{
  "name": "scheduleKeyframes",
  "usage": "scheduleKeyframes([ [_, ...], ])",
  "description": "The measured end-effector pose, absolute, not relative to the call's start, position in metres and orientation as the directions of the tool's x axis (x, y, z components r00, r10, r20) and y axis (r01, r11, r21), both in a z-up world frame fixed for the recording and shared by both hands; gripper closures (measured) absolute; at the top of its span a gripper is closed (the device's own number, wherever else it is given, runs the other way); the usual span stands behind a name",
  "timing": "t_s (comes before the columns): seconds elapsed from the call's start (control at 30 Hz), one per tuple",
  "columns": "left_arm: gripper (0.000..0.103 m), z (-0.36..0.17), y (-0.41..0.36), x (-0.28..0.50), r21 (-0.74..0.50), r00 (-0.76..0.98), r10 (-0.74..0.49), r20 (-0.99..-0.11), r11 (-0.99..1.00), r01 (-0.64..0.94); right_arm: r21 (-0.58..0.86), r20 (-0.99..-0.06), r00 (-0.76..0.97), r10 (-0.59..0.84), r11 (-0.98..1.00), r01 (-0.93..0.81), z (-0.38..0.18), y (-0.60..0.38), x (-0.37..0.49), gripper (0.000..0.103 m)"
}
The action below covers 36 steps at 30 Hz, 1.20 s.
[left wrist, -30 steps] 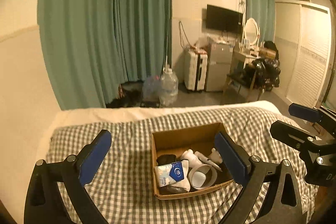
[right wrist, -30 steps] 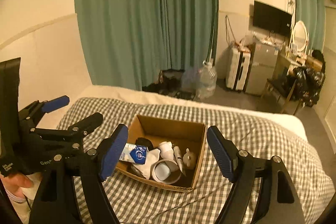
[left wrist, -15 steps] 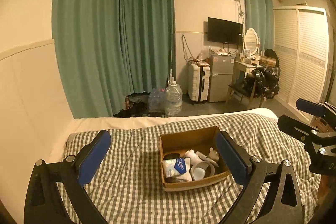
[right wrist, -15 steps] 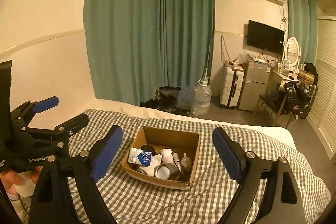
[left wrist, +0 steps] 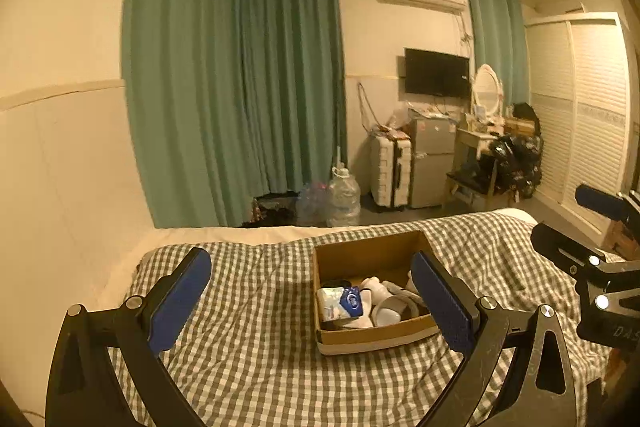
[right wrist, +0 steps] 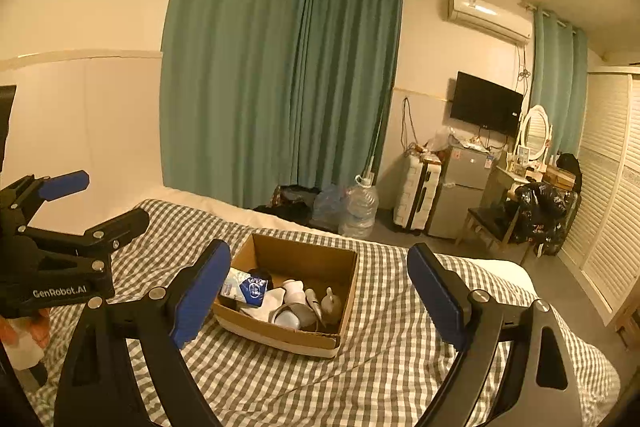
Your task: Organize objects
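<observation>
Left wrist view, nearest first: my left gripper [left wrist: 310, 295] is held a little above the bed, tipped slightly down, its two blue-padded fingers [left wrist: 180, 301] spread wide with nothing between them. Right wrist view shows my right gripper [right wrist: 318, 293] in the same pose, jaws wide and empty, pointing at the bed. My left gripper appears at the left edge of that view, with white lettering "GenRobot.AI" on its black body; a bit of my hand [right wrist: 38, 327] shows beneath it.

Just beyond both sets of fingertips, an open cardboard box [right wrist: 304, 255] sits on the grey-and-white checked blanket [right wrist: 384, 367]. Inside lie a blue-and-white tissue packet [right wrist: 246, 287], a white cup [right wrist: 290, 317] on its side, a white bottle [right wrist: 294, 289] and a small grey figurine [right wrist: 332, 303]. The packet's print is too small to read. Nothing blocks the box from either gripper.

Past the bed's far edge, large clear water jugs [right wrist: 360, 205] stand on the floor before teal curtains [right wrist: 280, 87]. Farther right are a white suitcase [right wrist: 418, 195], a small grey fridge [right wrist: 464, 187], a wall-mounted television [right wrist: 486, 103], an air conditioner [right wrist: 488, 15] and a vanity mirror [right wrist: 534, 127].
</observation>
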State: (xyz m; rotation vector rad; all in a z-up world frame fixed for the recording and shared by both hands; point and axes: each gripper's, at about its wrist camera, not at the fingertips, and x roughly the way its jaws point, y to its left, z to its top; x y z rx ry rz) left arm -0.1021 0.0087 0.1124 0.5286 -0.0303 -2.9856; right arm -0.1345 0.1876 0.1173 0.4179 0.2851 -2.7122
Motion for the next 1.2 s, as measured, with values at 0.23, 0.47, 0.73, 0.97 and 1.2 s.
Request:
scheduleKeyframes([
  [0.23,0.000,0.062,0.005,-0.083,-0.011,-0.916,-0.168,-0.365,-0.983,0.185,-0.089,-0.316,-0.894,-0.317,-0.928,0.361,0.072,0.202,-0.122,0.009],
  [0.47,0.000,0.009,0.012,-0.073,0.050,-0.903,-0.172,-0.393,-0.985,0.165,-0.005,-0.354,-0.884,-0.306,-0.944,0.329,0.000,0.218,-0.119,0.009],
  [0.73,0.000,-0.011,0.006,-0.071,0.016,-0.889,-0.168,-0.425,-0.984,0.178,-0.018,-0.352,-0.884,-0.307,-0.942,0.334,-0.019,0.218,-0.116,0.009],
  [0.97,0.000,-0.009,0.009,-0.065,0.012,-0.900,-0.173,-0.399,-0.983,0.183,-0.038,-0.351,-0.885,-0.305,-0.940,0.339,-0.018,0.211,-0.114,0.009],
  [1.2,0.000,-0.011,0.007,-0.065,0.001,-0.893,-0.179,-0.414,-0.981,0.196,-0.052,-0.350,-0.886,-0.305,-0.938,0.343,-0.017,0.207,-0.111,0.009],
])
